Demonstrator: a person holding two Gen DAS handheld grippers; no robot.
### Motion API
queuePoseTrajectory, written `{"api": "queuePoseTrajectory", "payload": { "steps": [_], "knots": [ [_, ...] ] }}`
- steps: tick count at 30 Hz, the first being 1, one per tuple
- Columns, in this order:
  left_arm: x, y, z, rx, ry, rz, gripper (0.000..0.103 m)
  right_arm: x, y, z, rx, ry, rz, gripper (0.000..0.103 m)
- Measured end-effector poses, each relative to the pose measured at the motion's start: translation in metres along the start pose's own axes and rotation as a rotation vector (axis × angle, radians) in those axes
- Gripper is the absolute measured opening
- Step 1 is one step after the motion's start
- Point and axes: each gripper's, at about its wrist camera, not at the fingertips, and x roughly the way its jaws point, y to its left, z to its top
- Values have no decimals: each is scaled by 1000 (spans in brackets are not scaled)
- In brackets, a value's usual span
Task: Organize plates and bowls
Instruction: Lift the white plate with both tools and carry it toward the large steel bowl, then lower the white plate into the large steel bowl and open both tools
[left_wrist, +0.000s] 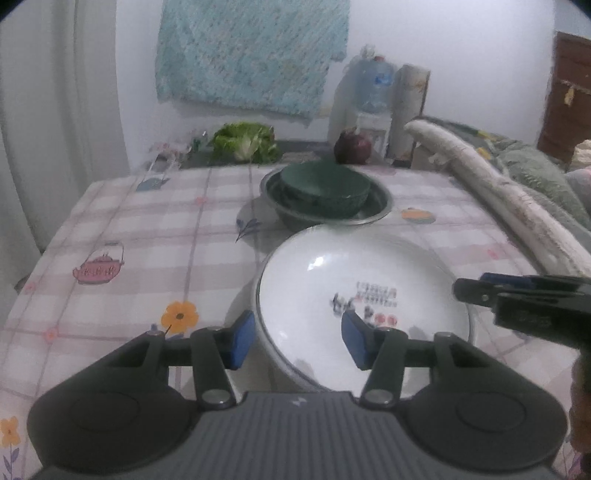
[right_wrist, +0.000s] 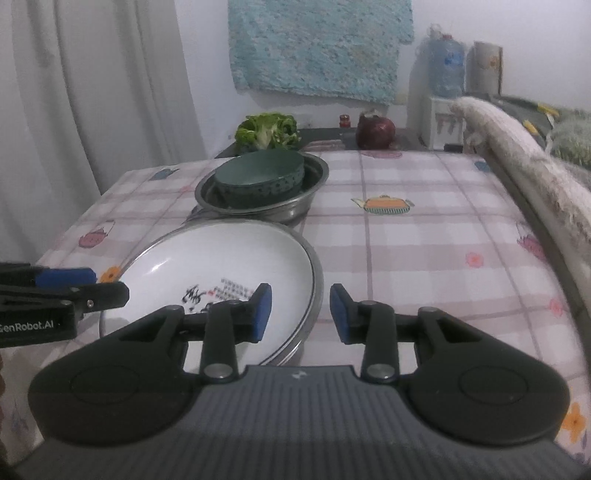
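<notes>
A white plate (left_wrist: 354, 295) with black and red print sits on the checked tablecloth, near the front; it also shows in the right wrist view (right_wrist: 221, 269). My left gripper (left_wrist: 297, 341) is open, its jaws straddling the plate's left rim. My right gripper (right_wrist: 301, 314) is open, its jaws straddling the plate's right rim. Behind the plate a dark green bowl (left_wrist: 325, 184) lies upside down inside a steel bowl (left_wrist: 378, 206); both also show in the right wrist view, green bowl (right_wrist: 258, 173), steel bowl (right_wrist: 314, 184).
A green leafy vegetable (right_wrist: 267, 129) and a red onion (right_wrist: 375, 133) lie at the table's far edge. A rolled whitish cloth (right_wrist: 524, 166) runs along the right side. A water bottle (right_wrist: 445, 66) stands by the wall. Curtain (right_wrist: 92, 92) hangs at left.
</notes>
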Motion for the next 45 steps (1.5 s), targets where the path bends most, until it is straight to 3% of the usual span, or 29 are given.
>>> {"api": "queuePoseTrajectory", "payload": {
  "steps": [5,11,13,15,17,25,45],
  "knots": [
    [23,9,7,-25,91,50,56,13,-11,1,76,27,34,41],
    [53,25,13,-122,179,1,53,44,-23,7,162,74,91,41],
    [57,26,14,-136,175,-13,52,53,-25,8,176,90,103,41],
    [57,23,15,-124,168,-16,43,60,-25,8,183,101,118,36],
    [57,18,17,-104,169,5,44,64,-24,8,184,110,134,31],
    [49,6,15,-59,180,36,43,57,-24,6,184,116,127,31],
    [19,-5,0,-38,185,33,45,23,-17,-15,163,144,85,34]
  ]
}}
